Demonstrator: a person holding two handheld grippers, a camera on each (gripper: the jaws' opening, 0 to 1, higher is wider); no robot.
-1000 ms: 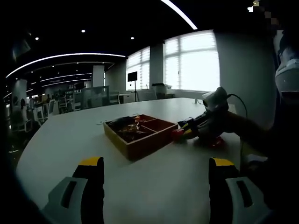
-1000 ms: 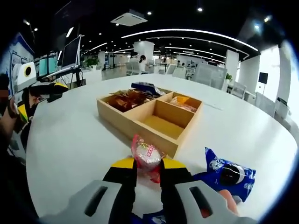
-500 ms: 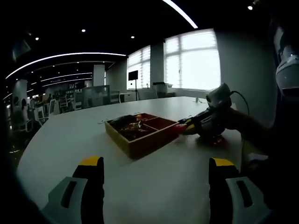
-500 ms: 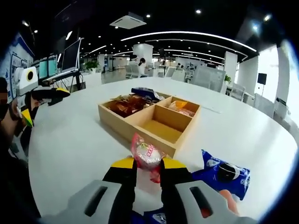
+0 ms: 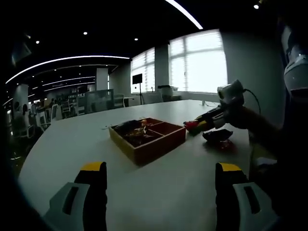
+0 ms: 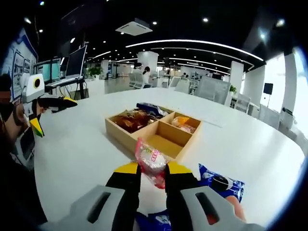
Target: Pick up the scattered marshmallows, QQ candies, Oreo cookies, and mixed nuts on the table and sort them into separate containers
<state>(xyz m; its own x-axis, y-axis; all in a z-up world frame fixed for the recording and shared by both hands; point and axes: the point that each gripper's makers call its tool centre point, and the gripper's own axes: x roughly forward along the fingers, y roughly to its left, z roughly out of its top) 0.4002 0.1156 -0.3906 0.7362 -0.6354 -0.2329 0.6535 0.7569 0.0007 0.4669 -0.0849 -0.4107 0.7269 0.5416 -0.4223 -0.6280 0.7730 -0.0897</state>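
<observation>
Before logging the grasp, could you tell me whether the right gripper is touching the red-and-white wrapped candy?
Touching: in the right gripper view, the right gripper pinches the red-and-white wrapped candy between both yellow-tipped jaws, no gap visible.

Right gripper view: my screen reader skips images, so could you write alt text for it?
The right gripper, with yellow-tipped black jaws, is shut on a red-and-white wrapped candy above a white table. Ahead sits a four-compartment wooden tray holding snacks; a blue Oreo packet lies at lower right.

No lettering can be read with confidence: the red print on the pink-and-white crinkled candy wrapper [image 6: 150, 161] and the blue cookie packet [image 6: 221, 185] blurs out.
</observation>
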